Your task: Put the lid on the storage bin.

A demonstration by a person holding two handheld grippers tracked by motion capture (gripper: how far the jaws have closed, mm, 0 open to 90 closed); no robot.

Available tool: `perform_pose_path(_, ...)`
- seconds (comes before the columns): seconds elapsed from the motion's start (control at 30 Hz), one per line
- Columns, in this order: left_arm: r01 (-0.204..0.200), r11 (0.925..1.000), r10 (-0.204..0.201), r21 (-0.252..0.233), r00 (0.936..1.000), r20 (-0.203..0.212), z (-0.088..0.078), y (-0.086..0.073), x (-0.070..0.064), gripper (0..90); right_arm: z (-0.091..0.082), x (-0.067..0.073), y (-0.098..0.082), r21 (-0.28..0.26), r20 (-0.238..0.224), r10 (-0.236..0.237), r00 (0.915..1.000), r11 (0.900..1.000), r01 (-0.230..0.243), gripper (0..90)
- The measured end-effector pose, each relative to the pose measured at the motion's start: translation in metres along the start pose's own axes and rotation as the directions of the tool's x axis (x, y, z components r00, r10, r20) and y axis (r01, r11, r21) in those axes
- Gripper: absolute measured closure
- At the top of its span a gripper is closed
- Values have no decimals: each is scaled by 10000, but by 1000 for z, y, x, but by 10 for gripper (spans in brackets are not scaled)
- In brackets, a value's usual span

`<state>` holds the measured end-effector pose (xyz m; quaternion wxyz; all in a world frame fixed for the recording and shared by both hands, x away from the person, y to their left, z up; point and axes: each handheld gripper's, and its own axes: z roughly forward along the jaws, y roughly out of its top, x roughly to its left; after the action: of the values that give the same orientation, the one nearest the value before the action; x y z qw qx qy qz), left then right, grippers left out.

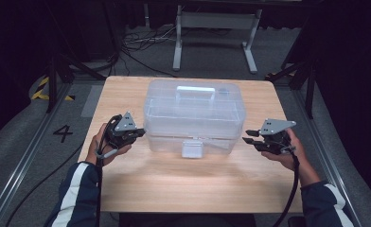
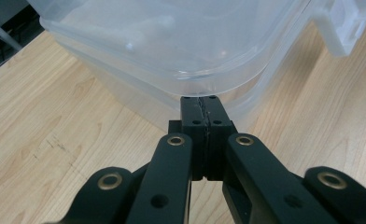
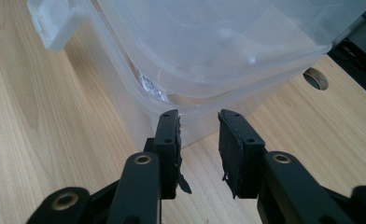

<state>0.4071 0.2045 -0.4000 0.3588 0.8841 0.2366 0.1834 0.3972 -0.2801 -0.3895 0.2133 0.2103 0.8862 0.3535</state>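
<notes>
A clear plastic storage box (image 1: 195, 116) with a lid, a top handle (image 1: 195, 91) and a front latch (image 1: 192, 148) stands in the middle of the wooden table (image 1: 141, 184). My left gripper (image 1: 141, 134) sits at the box's left front corner, jaws shut with nothing between them; in the left gripper view its tips (image 2: 200, 105) rest just under the lid rim of the box (image 2: 172, 42). My right gripper (image 1: 248, 140) is at the box's right front corner, jaws open a little with nothing between them, tips (image 3: 198, 122) just short of the box (image 3: 209, 42).
A round cable hole (image 3: 315, 78) is cut in the table near the box's far right corner. Metal desk legs (image 1: 176, 42) and cables lie on the floor beyond the table. Bare wood stretches in front of the box.
</notes>
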Motion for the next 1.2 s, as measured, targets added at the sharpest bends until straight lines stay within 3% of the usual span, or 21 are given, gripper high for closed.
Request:
perform_pose_path(0.17, -87, 9993, 94, 363, 9998, -185, 1, -4, -2, 900, 2, 1, 1, 24, -25, -60, 10000, 10000, 60, 691)
perform_pose_path(0.4, -248, 9988, 261, 422, 9992, -301, 1, -5, -6, 900, -1, 2, 2, -18, 30, -93, 10000, 10000, 93, 687)
perform_pose_path(0.63, -662, 9965, 678, 509, 9972, -307, -3, -4, -16, 863, -6, 3, -1, 85, 107, -117, 9999, 9999, 116, 656)
perform_pose_path(0.87, -984, 9914, 1032, 864, 9932, -531, -6, -9, -25, 757, -15, 5, -9, 317, 275, -288, 9992, 9991, 280, 606)
perform_pose_path(0.97, -1171, 9885, 1220, 954, 9914, -475, -9, -13, -29, 711, -17, 8, -12, 683, 334, -552, 9979, 9963, 528, 567)
perform_pose_path(1.0, -1128, 9875, 1200, 1101, 9909, -603, -10, -17, -30, 650, -17, 10, -15, 925, 436, -622, 9971, 9940, 580, 557)
perform_pose_path(1.2, -1348, 9815, 1466, 1361, 9859, -802, -14, -31, -39, 550, -17, 11, -25, 1365, 659, -690, 9954, 9888, 595, 512)
